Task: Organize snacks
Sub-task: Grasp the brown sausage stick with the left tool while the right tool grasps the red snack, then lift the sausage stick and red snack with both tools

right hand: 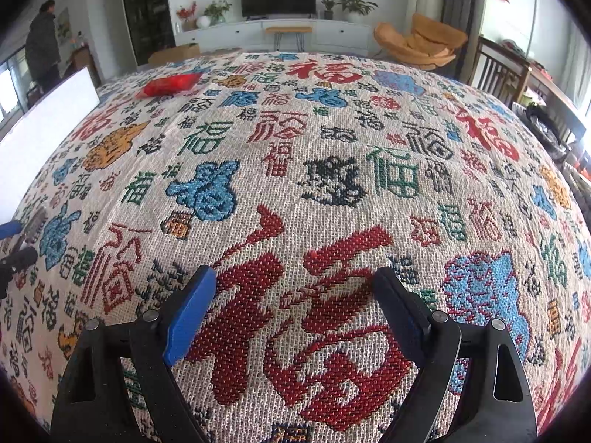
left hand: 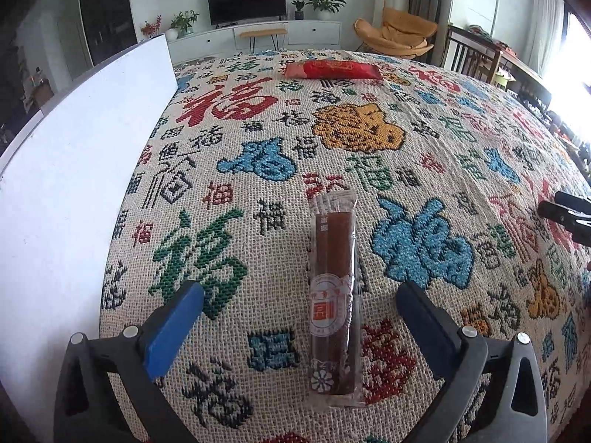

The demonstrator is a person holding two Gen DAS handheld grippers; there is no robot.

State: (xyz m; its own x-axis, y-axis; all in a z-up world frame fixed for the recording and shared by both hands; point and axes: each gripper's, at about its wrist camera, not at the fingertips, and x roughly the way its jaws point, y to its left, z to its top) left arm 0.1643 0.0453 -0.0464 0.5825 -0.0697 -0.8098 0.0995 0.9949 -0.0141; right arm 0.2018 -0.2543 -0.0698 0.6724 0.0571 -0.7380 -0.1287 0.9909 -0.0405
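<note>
A long clear packet holding brown snack sticks (left hand: 332, 277) lies flat on the patterned tablecloth (left hand: 424, 85), pointing away from me. My left gripper (left hand: 299, 289) is open wide, one blue pad on either side of the packet's near half and neither touching it. A red snack packet (left hand: 332, 69) lies at the far side of the table, also seen in the right wrist view as the red packet (right hand: 168, 85). My right gripper (right hand: 295, 277) stands open over bare cloth with nothing between its fingers. Its black tip (left hand: 565, 214) shows at the right edge of the left wrist view.
A white board (left hand: 74, 155) stands along the table's left edge, seen again as the white board (right hand: 44, 118). Beyond the table are a TV cabinet, an orange chair (right hand: 421, 42) and wooden chairs at the right. A person (right hand: 44, 44) stands far left.
</note>
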